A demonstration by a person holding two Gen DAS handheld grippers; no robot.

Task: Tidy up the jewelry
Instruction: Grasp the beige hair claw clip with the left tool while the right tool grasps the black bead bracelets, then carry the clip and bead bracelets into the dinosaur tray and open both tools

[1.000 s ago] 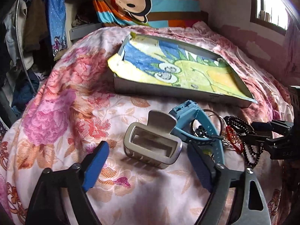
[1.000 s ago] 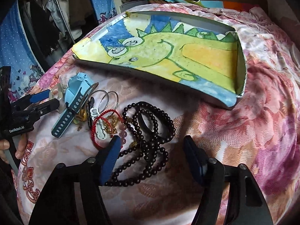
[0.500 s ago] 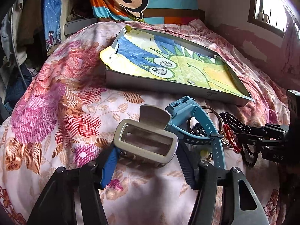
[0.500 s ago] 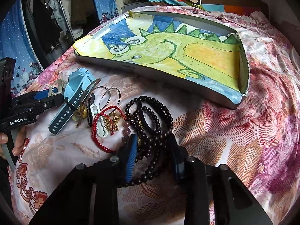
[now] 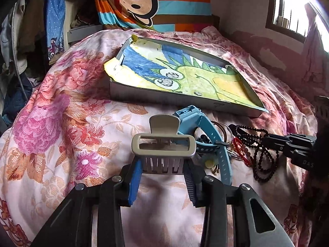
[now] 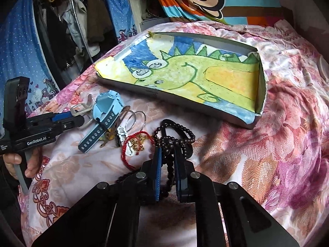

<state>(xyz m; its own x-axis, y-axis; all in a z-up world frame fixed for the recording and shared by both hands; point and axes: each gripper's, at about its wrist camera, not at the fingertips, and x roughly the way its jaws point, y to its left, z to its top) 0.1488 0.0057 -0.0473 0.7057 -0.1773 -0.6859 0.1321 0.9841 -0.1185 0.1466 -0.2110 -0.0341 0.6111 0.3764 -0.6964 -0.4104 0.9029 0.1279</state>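
My left gripper (image 5: 162,167) is shut on a beige hair claw clip (image 5: 163,144) and holds it over the floral bedspread. My right gripper (image 6: 167,156) is shut on a black bead necklace (image 6: 174,131), whose loops lie ahead of the fingertips. Between the grippers lie a light blue watch (image 6: 104,113), thin metal bangles (image 6: 135,119) and a red cord bracelet (image 6: 133,146) with gold charms. A shallow grey tray (image 6: 259,94) lined with a dinosaur drawing lies beyond the pile; it also shows in the left wrist view (image 5: 164,96). The left gripper shows in the right wrist view (image 6: 71,119).
The floral bedspread (image 5: 51,113) covers the whole bed. A striped monkey pillow (image 5: 152,2) stands at the headboard. Hanging clothes (image 6: 67,26) and a blue curtain are off the bed's left side. A window (image 5: 292,20) is on the right wall.
Both grippers have closed: the left onto the hair clip, which now stands upright between its fingers, and the right onto the black bead necklace. Both moved forward slightly.
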